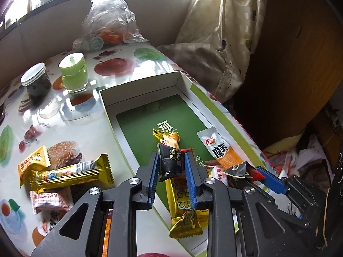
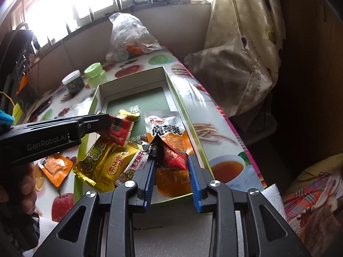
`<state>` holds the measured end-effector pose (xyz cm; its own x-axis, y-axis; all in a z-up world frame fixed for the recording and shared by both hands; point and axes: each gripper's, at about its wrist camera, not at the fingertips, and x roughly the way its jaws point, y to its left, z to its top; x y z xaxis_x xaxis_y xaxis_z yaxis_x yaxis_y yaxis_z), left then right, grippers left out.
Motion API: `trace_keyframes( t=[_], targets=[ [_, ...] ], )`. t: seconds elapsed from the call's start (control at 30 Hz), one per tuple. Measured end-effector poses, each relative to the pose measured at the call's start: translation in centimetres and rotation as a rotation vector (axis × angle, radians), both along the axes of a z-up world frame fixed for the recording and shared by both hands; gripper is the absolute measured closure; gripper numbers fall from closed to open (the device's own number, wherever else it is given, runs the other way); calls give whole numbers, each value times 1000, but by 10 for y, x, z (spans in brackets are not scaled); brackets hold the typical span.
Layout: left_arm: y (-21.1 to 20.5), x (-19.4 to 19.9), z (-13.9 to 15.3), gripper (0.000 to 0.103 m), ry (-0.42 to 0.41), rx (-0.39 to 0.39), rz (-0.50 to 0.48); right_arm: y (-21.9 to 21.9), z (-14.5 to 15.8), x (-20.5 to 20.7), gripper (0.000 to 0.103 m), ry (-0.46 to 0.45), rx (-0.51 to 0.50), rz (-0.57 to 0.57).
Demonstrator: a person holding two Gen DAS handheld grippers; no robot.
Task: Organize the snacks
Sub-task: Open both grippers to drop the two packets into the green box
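The table (image 1: 111, 72), under a glossy fruit-print cloth, fills the left and centre of both views. One open box (image 1: 141, 86) with white walls and a green floor lies on it, running from the centre toward the lower right of the left wrist view.

Two grippers are over the box's near end, both tilted steeply down toward it. The left gripper (image 1: 171, 157) fills the bottom centre of its own view. Its blue pads are drawn close and pinch one black packet (image 1: 171, 166), which is held upright just above the snacks in the box. In the right wrist view this gripper reaches in from the left edge, roughly level across the frame.

The right gripper (image 2: 172, 159) sits at the bottom centre of its view. Its pads are set a little wider and grip one red-and-black packet (image 2: 171, 150), which is tented up between the tips over the box's lower right corner. In the left wrist view it enters from the lower right.

One clear plastic bag (image 1: 109, 15) sits at the table's far end, top centre.

Two jars stand at the upper left, just beside each other: a green-lidded jar (image 1: 72, 72) and a white-lidded jar (image 1: 36, 83) with dark contents.

At least four snacks lie in the box. They include one white-and-orange sachet (image 1: 218, 150) to the right and one long gold bar (image 1: 182, 203) directly under the left gripper. Left of the box, three packets are piled touching: an orange-and-gold packet (image 1: 32, 162), a second gold bar (image 1: 70, 171) and a pink-and-white packet (image 1: 51, 199).
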<state>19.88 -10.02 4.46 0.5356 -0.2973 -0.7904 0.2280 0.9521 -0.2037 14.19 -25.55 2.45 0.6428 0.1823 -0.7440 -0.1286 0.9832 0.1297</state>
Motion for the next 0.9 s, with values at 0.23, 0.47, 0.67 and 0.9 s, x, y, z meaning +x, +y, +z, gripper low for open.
trace_keyframes(
  t=[0.23, 0.47, 0.67, 0.9],
  targets=[
    [-3, 1, -4, 68, 11, -8, -17, 3, 0, 2, 64, -3, -7, 1],
    [-2, 2, -4, 57, 15, -19, -20, 7, 1, 1, 57, -7, -21, 8],
    [1, -2, 0, 55, 4, -24, -14, 6, 3, -3, 53, -13, -32, -8],
    [5, -14, 9, 51, -23, -17, -13, 5, 9, -10, 51, -32, -37, -17]
  ],
)
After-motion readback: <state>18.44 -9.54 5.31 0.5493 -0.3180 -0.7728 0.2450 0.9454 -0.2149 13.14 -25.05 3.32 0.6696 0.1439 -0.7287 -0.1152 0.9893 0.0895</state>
